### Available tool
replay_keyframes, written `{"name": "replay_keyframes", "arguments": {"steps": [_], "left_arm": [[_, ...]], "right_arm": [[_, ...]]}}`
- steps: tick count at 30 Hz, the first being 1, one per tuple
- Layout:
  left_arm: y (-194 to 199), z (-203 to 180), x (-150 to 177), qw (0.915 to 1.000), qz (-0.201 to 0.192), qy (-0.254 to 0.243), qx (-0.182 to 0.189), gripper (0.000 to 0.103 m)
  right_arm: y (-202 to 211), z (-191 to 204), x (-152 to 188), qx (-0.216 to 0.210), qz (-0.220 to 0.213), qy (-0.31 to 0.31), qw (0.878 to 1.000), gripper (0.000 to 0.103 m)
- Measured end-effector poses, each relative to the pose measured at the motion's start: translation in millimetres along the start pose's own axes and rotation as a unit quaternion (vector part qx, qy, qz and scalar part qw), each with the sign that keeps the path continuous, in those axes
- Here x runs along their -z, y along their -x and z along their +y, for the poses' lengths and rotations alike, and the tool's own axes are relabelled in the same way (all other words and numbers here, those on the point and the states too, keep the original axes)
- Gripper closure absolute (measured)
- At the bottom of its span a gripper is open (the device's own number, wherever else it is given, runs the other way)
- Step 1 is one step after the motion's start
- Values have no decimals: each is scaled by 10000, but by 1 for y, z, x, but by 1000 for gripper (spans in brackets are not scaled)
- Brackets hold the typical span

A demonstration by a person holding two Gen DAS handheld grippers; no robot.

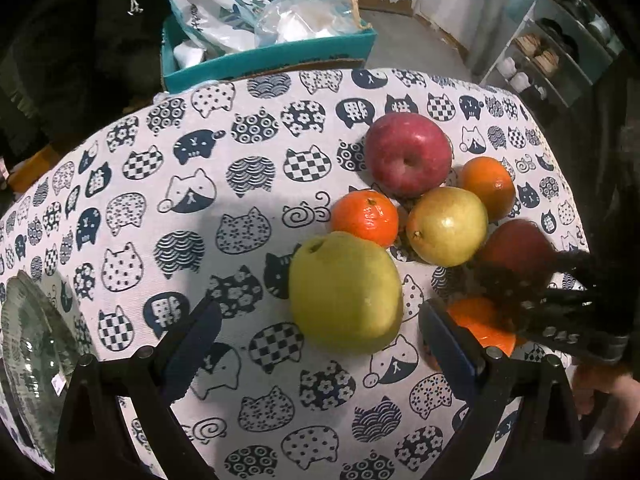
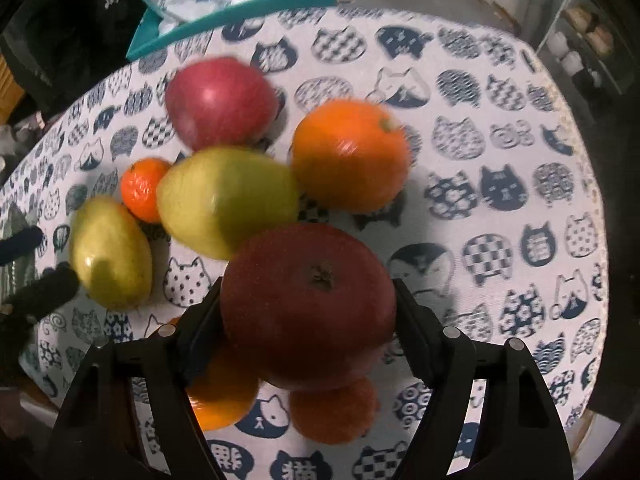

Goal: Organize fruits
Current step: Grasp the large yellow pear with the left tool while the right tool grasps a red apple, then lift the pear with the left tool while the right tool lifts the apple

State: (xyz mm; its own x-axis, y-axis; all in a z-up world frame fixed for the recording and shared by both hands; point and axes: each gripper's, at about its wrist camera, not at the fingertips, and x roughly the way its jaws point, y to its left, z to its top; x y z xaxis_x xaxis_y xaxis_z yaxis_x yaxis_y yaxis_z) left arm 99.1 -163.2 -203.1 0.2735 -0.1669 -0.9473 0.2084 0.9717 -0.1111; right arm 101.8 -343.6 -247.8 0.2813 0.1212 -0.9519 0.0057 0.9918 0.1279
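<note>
Right wrist: right tool (image 2: pixel 308 312) steeply downward, clamping dark red apple (image 2: pixel 308 300); left tool (image 1: pixel 320 344) agape.

two apples (image 2: pixel 308 300), two pears (image 2: pixel 226 200), four oranges (image 2: pixel 350 154) (some small)

Cat-print table (image 1: pixel 240 208) under clustered fruits (image 1: pixel 408 152)
</note>
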Motion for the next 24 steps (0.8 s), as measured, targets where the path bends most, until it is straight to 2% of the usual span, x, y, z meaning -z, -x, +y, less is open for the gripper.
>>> {"name": "replay_keyframes", "arguments": {"steps": [13, 15, 17, 24], "left_arm": [[-36, -17, -2, 9993, 348, -58, -103, 3], [-39, -19, -1, 9993, 320, -130, -110, 8], [-43, -20, 0, 9991, 350, -194, -100, 26], [-45, -20, 3, 9992, 286, -278, 51, 28]], "right_arm": [[32, -17, 0, 166, -237, -98, 9995, 26], [33, -16, -1, 158, -250, -87, 9995, 26], [34, -14, 0, 136, -262, -87, 9995, 26], [36, -8, -2, 144, -340, -11, 9993, 26]]}}
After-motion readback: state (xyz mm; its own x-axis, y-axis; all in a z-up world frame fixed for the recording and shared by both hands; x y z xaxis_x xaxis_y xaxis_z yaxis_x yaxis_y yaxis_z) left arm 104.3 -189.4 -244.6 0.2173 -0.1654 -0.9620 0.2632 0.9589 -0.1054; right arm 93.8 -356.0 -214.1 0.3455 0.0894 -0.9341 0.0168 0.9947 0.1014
